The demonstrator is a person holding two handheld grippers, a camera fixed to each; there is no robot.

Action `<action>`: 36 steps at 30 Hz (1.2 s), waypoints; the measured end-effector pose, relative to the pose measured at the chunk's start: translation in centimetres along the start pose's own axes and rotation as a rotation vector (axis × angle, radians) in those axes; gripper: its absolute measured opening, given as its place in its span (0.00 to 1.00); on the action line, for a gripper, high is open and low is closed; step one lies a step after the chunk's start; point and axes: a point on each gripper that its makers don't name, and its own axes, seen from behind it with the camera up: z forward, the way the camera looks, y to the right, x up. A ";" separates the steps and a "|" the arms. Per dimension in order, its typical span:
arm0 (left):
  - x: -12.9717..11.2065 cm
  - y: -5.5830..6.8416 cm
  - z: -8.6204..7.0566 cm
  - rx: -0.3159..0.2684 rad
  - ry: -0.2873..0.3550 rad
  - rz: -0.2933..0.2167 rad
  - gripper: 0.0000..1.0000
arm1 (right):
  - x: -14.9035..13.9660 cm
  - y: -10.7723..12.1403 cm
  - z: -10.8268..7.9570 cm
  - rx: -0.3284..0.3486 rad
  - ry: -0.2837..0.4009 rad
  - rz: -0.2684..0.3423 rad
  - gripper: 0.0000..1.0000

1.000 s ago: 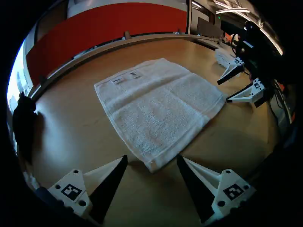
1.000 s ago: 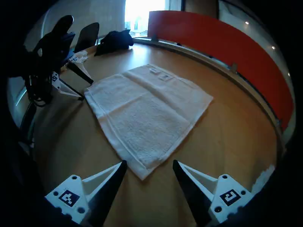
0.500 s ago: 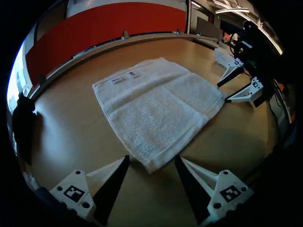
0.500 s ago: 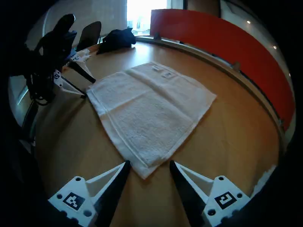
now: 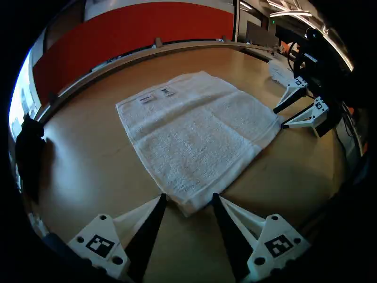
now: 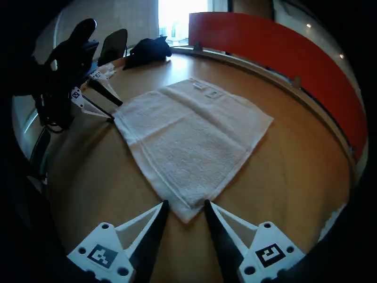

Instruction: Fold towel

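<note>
— On the wooden table, the white towel lies flat, seemingly doubled into a rough square, with two small labels near its far edge. How is it likely to handle?

— Soft and light, judging by the terry pile. It looks limp, so a lifted corner would probably drag the rest along and sag between the grips. It is neither fragile nor slippery.

— And where should it be taken hold of?

— At two neighbouring corners. The left gripper has its fingers spread to either side of one corner. The right gripper straddles the next one the same way. Neither pair pinches the cloth yet.

— Anything about the surface?

— It has a looped nap and a woven band along each hem. The edges look stacked in layers at the corners, so the layers probably need catching together.
</note>
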 end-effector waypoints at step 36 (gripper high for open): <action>3.1 1.4 -2.0 -0.004 0.018 -0.053 0.13 | 2.8 1.2 -2.8 -0.036 0.059 0.026 0.15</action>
